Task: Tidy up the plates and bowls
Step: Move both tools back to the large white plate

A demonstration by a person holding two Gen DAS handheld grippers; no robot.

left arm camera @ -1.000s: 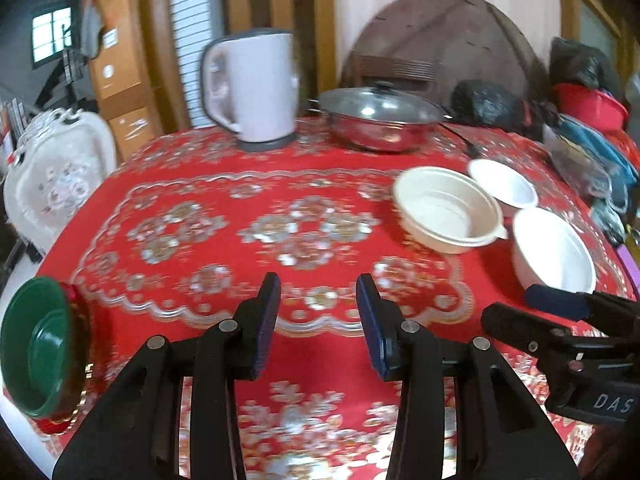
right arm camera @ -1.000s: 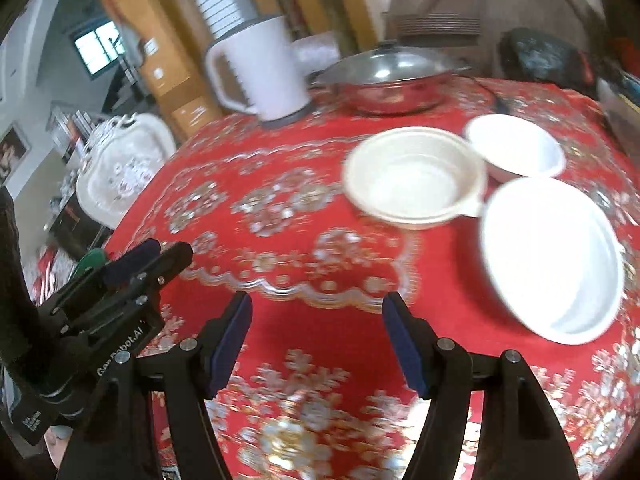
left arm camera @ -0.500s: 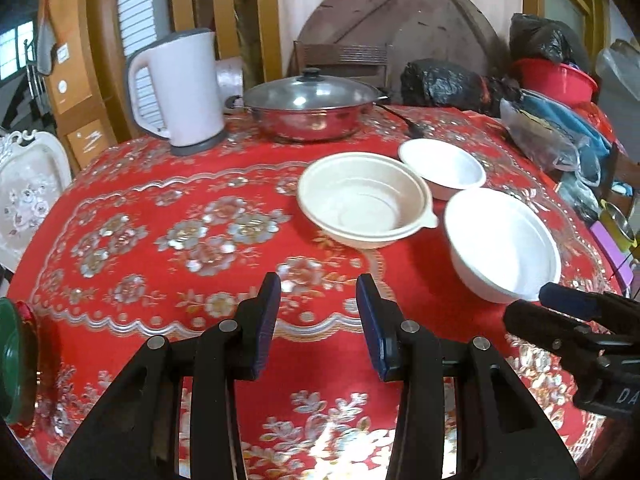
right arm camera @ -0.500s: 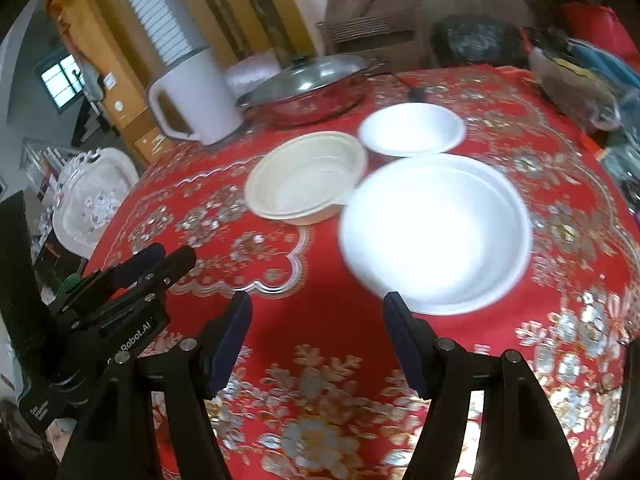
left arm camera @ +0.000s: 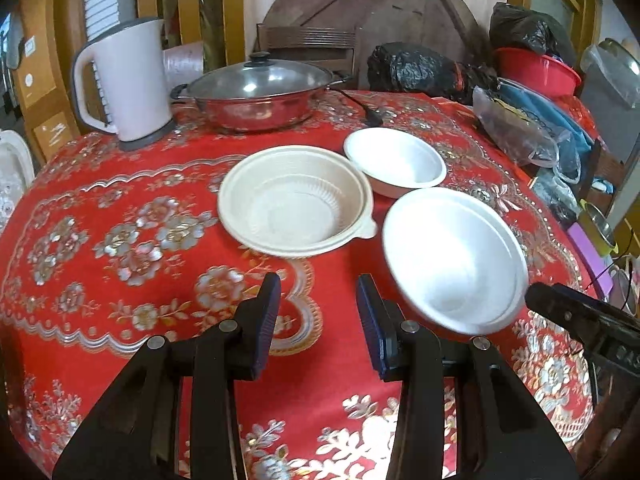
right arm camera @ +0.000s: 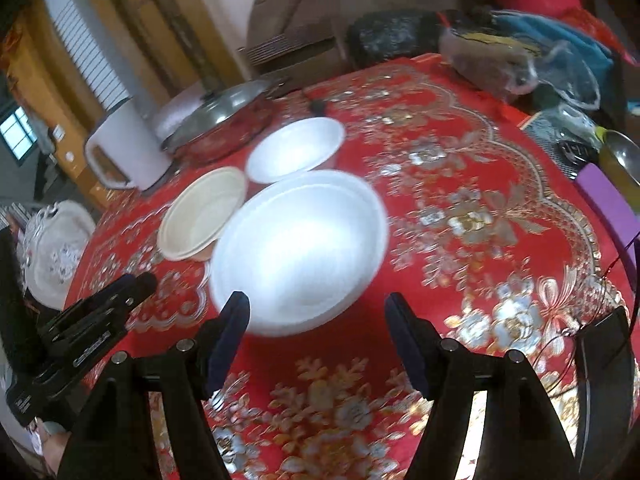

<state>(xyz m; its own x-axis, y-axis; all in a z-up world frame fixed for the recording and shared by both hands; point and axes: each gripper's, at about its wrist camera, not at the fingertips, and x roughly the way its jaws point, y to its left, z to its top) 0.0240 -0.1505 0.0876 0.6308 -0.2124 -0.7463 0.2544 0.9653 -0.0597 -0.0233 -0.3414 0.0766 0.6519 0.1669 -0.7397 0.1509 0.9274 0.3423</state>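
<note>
Our right gripper (right arm camera: 318, 334) jaws stand wide, empty, the large white foam bowl (right arm camera: 298, 250) just ahead between them. Our left gripper (left arm camera: 318, 320) jaws: narrower gap, empty, the cream plastic bowl (left arm camera: 294, 212) ahead.

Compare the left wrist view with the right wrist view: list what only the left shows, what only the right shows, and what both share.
Only the left wrist view shows the pot's black lid knob and the kettle's grey base.

Only the right wrist view shows the white ornate tray off the table's left edge.

Both show the large white bowl, small white bowl, cream bowl, kettle, lidded steel pot and red tablecloth. Left gripper and right gripper are both open.
</note>
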